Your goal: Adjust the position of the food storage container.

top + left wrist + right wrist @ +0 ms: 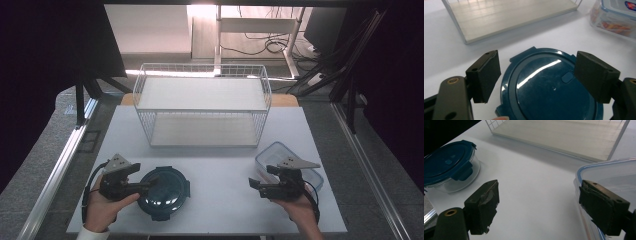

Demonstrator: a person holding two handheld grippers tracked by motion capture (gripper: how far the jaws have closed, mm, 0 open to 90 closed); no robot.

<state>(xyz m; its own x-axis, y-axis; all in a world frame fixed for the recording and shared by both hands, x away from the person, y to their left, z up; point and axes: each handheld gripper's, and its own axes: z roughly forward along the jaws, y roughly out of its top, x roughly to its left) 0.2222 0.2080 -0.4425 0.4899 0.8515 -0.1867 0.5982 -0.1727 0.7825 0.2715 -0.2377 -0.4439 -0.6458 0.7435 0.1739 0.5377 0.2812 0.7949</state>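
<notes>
A round glass container with a dark blue clip lid (164,193) sits at the front left of the white table (220,165). My left gripper (148,174) is at its left edge. In the left gripper view this gripper (536,65) is open, its jaws wide on either side of the lid (549,90) and above it. A clear rectangular container with a blue-rimmed lid (287,160) stands at the front right. My right gripper (261,176) is at its near left corner and open (537,187). One jaw lies over the container's rim (614,177), the other over bare table.
A white wire rack with two shelves (202,107) stands at the middle back of the table. Its lower shelf (564,135) lies ahead of both grippers. The round container (446,165) is far left in the right gripper view. Metal rails run along both table sides.
</notes>
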